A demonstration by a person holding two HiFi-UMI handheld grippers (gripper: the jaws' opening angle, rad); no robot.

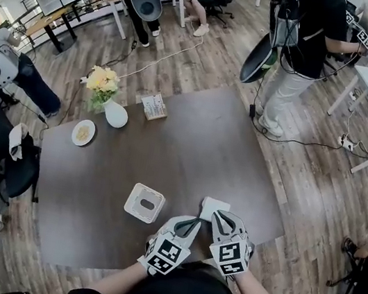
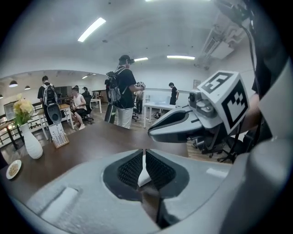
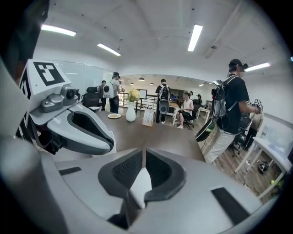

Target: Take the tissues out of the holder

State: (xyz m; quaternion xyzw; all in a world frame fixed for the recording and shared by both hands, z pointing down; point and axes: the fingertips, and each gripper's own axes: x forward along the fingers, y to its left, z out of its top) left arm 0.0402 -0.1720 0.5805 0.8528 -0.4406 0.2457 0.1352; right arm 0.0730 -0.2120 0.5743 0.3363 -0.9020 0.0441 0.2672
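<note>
The dark wooden table point(image 1: 193, 137) carried the white square holder point(image 1: 144, 203) near its front edge, slot facing up. Just right of it, the left gripper point(image 1: 193, 223) and the right gripper point(image 1: 218, 219) came nearly tip to tip. Each had its fingers clamped on the tissues point(image 1: 214, 206), a white wad bunched between the tips, outside the holder.

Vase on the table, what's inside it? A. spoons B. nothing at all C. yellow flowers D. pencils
C: in the head view, yellow flowers stick up out of the white vase standing near the far left corner of the table.
</note>
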